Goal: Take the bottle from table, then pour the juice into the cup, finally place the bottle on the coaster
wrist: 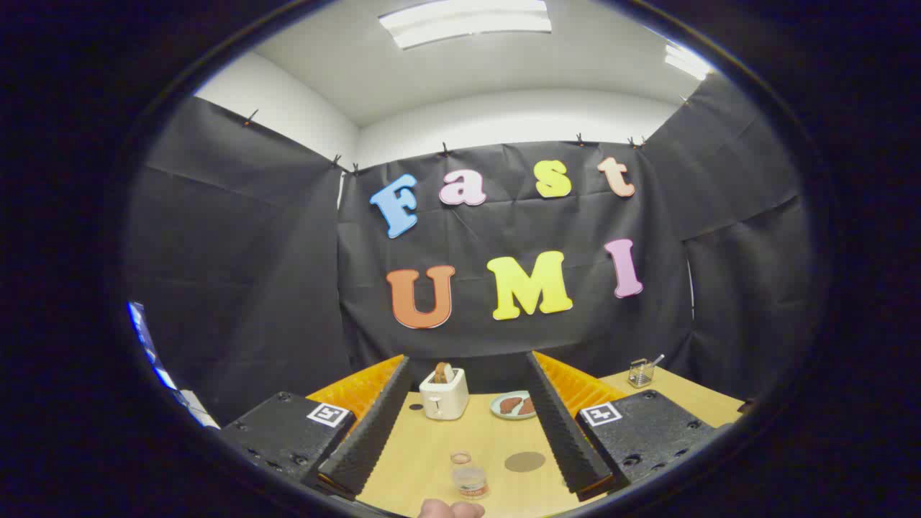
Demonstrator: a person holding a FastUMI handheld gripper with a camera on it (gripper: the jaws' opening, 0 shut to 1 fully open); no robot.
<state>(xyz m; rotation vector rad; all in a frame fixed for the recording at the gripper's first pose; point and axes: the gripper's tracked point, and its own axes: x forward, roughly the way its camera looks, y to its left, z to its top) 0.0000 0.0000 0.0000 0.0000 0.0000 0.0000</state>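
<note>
Claw spread wide, fingers apart, nothing between the pads. Left finger and right finger frame a strip of wooden table.

Bottle stands upright on the table between the fingers, close in, touching neither. Small, clear, with a wide open mouth or pale cap; too small to tell which. Darker band of label or juice low on the body. Just beside it, toward the right finger, a dark round coaster lies flat on the table, apart from the bottle. A fingertip of a person shows at the near edge, just short of the bottle.

Beyond the fingers: white toaster with a slice in its slot, a plate with something brown on it, and farther off by the right finger a small wire rack. Cup not made out.

Handling, as judgement: bottle looks light, thin plastic, smooth, so likely to dent or slip under a hard squeeze. Best hold is mid-body, above the label band, below the neck, fingers square to the sides. If uncapped, keep it upright until over the cup.
</note>
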